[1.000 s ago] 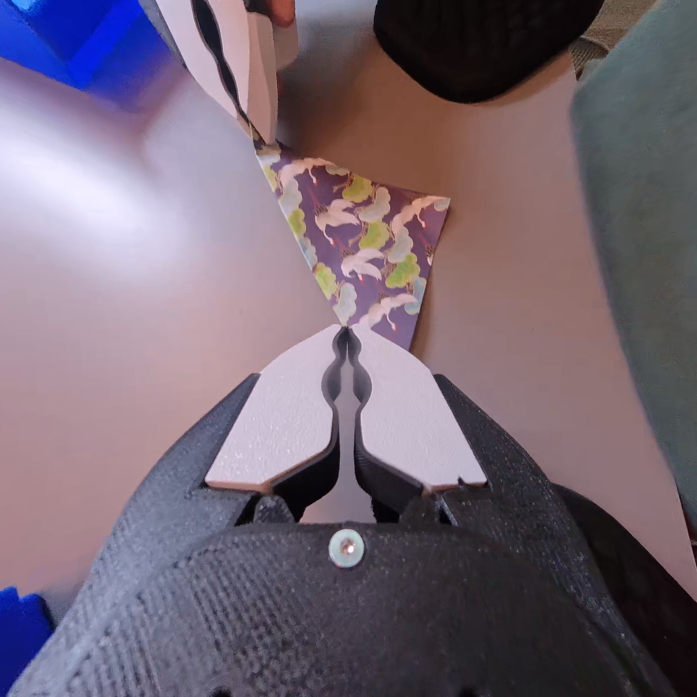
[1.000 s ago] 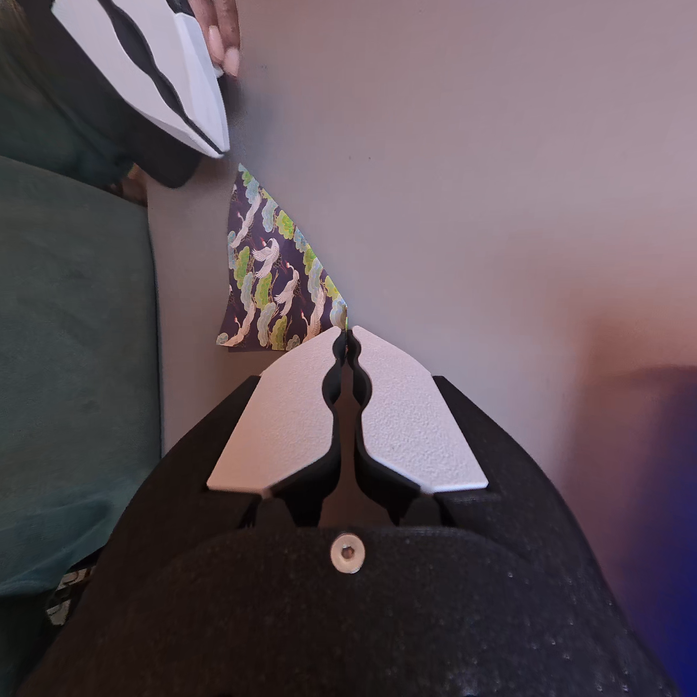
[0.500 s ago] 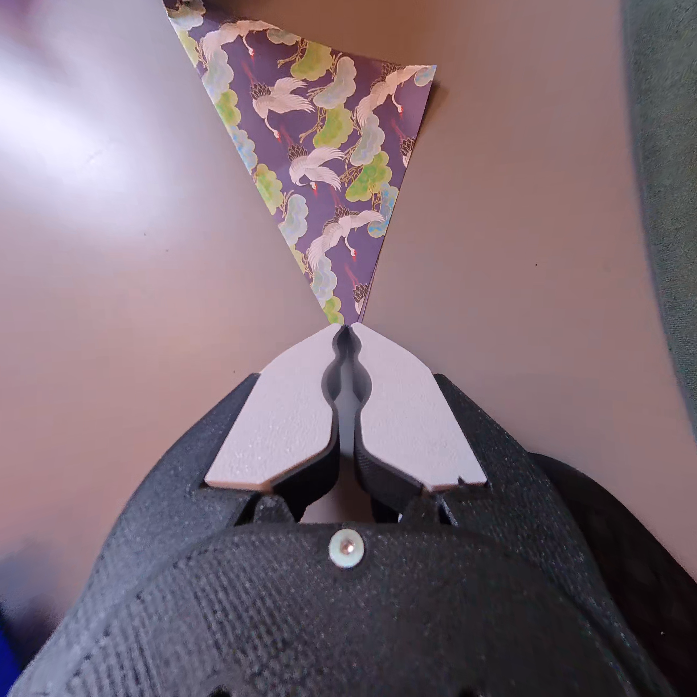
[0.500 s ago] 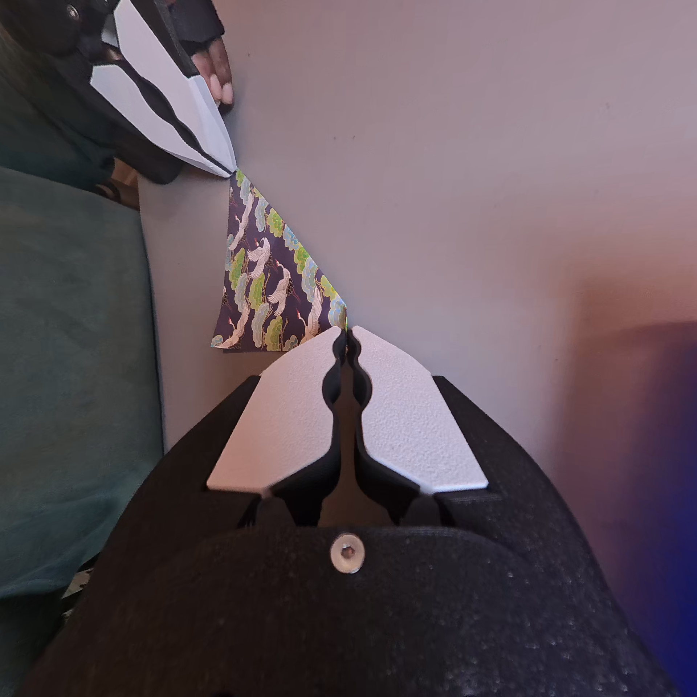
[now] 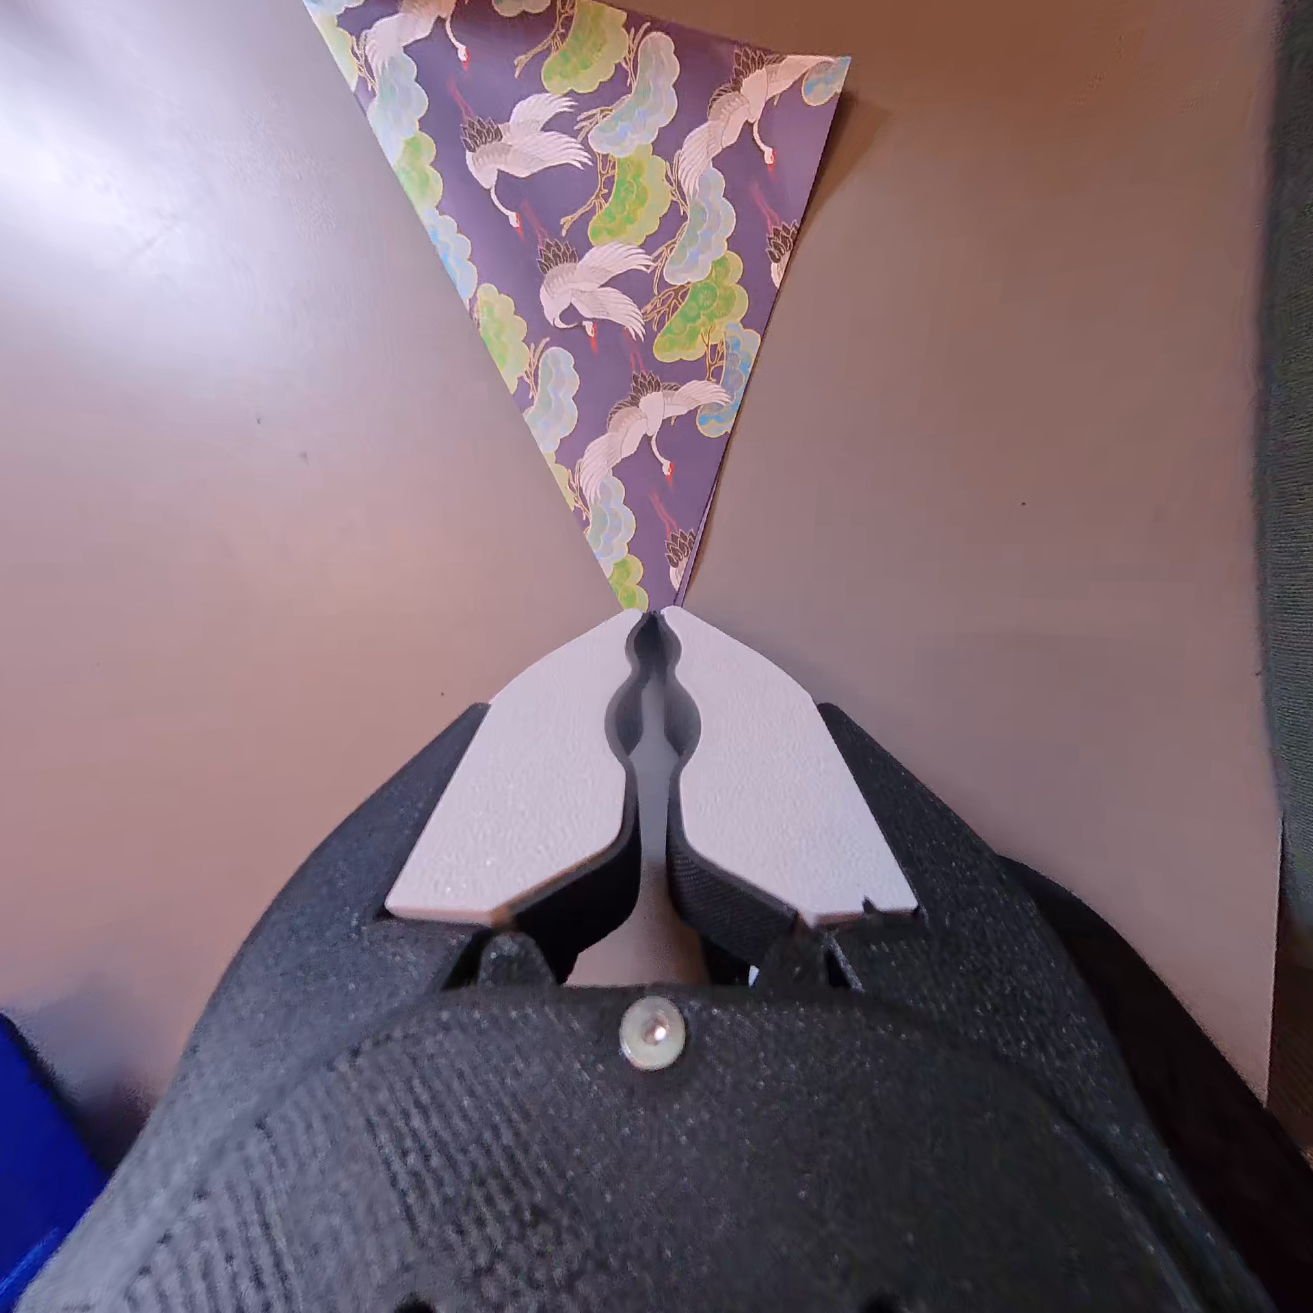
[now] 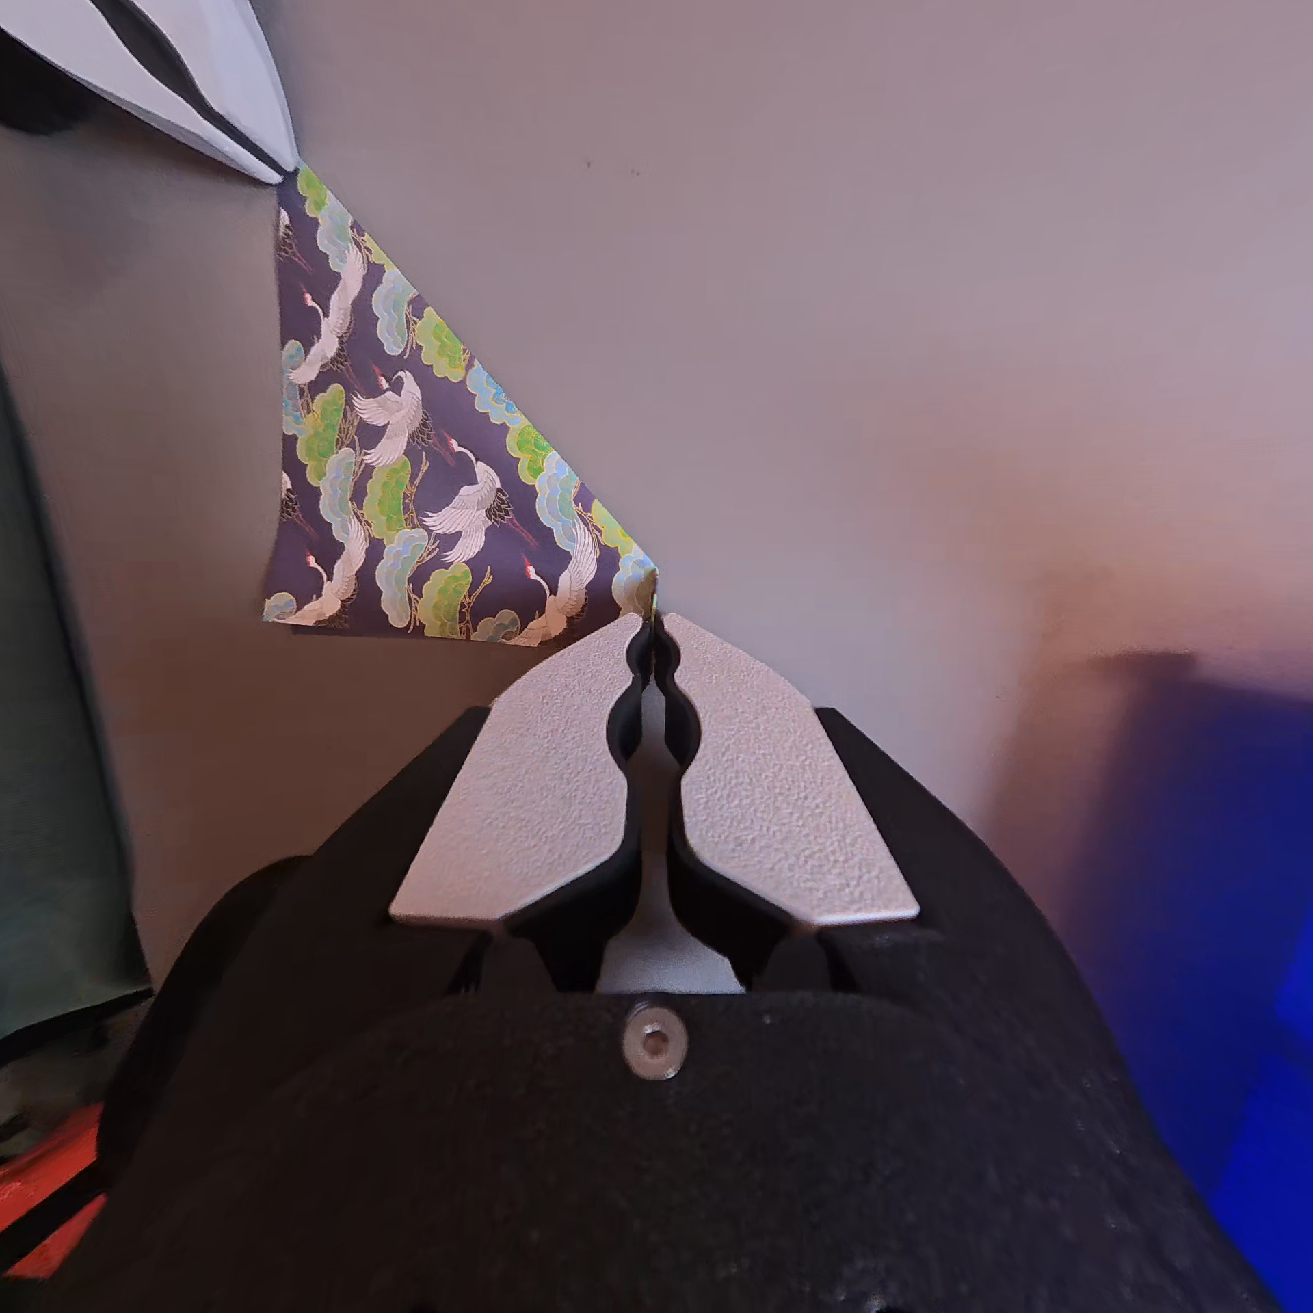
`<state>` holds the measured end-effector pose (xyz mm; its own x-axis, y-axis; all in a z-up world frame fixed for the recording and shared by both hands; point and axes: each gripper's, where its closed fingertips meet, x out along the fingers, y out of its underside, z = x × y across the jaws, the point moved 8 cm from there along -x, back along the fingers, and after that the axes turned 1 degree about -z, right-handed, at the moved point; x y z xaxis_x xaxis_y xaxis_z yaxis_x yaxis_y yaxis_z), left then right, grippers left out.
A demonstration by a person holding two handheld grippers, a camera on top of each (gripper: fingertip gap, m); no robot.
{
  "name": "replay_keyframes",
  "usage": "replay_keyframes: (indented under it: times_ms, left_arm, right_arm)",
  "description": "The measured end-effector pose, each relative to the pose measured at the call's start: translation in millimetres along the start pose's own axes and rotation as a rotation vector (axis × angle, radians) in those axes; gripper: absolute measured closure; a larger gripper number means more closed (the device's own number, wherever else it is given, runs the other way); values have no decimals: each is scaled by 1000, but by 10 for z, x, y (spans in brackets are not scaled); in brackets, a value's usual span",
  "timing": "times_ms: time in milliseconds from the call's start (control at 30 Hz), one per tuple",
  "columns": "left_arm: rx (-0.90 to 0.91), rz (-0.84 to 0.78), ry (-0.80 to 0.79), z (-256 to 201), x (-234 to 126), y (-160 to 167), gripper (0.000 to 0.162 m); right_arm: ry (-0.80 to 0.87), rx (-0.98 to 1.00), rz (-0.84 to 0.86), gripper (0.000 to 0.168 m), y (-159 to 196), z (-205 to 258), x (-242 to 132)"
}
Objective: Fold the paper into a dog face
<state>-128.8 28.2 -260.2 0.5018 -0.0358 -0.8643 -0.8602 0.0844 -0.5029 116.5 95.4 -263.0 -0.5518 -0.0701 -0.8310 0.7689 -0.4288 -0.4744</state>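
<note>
Jaws of the left gripper stand closed, tips meeting on one acute corner of the paper. Jaws of the right gripper are likewise drawn together, pinching the opposite acute corner, where the paper edge turns up slightly at the tips. The paper is folded into a triangle, purple with white cranes and green and blue clouds, and lies on the grey bench stretched between the two grippers. In the left wrist view a doubled edge shows along the paper's right side near the pinched tip. In the right wrist view the left gripper appears at the upper left corner, its white fingers meeting at the far point of the triangle. A dark green surface borders the bench edge. Blue objects, blurred, sit at the margins.
</note>
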Motion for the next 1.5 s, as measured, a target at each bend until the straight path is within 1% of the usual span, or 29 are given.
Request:
replay_keyframes:
  times_ms: [167, 200, 267, 300, 333, 400, 533, 600, 633, 667, 833, 933, 1033, 1100, 1167, 1267, 1367, 1500]
  left_arm:
    - [38, 26, -21, 21, -30, -1, 162]
    - [39, -18, -25, 39, -62, -45, 162]
    - [-2, -179, -24, 96, -149, -224, 162]
    - [-15, -236, -26, 138, -169, -311, 162]
    - [-9, -259, -45, 193, -155, -381, 162]
    - [35, -218, -85, 298, -23, -474, 162]
    - [100, -173, -27, 347, 316, -696, 162]
    - [140, -120, -30, 365, 443, -730, 162]
    - [157, -100, -39, 375, 482, -734, 162]
    - [158, -118, -44, 382, 486, -754, 162]
    - [85, -131, -30, 396, 493, -737, 162]
    - [58, -125, -42, 386, 493, -740, 162]
    - [7, -124, -30, 394, 493, -740, 162]
    - [-20, -136, -13, 405, 493, -731, 162]
    - [-28, -142, -5, 410, 494, -726, 162]
    - [-25, -136, 4, 416, 494, -731, 162]
    - [-27, -133, 28, 433, 494, -734, 162]
    - [-29, -135, 49, 447, 494, -732, 162]
  right_arm:
    - [27, 8, -5, 168, 20, 26, -8]
    - [30, 15, -8, 168, 29, 29, -13]
    - [15, 41, -24, 168, 45, 42, -9]
    - [6, 50, -33, 168, 50, 48, -4]
    - [2, 58, -41, 168, 53, 50, -2]
    - [3, 75, -49, 168, 57, 50, -1]
    - [9, 99, -67, 168, 68, 60, 0]
    - [7, 106, -77, 168, 81, 64, -3]
    - [6, 108, -84, 168, 89, 65, -7]
    - [8, 109, -91, 168, 97, 63, -16]
    - [12, 61, -168, 168, 106, 80, -67]
    - [31, -37, -269, 168, 50, 145, -157]
    - [124, -262, -318, 168, 29, 311, -206]
    - [180, -404, -320, 168, 52, 453, -202]
    - [202, -509, -307, 168, 96, 594, -169]
    - [270, -633, -230, 168, 191, 699, -73]
    - [289, -679, -164, 168, 251, 721, 21]
    - [296, -655, -108, 168, 229, 680, 83]
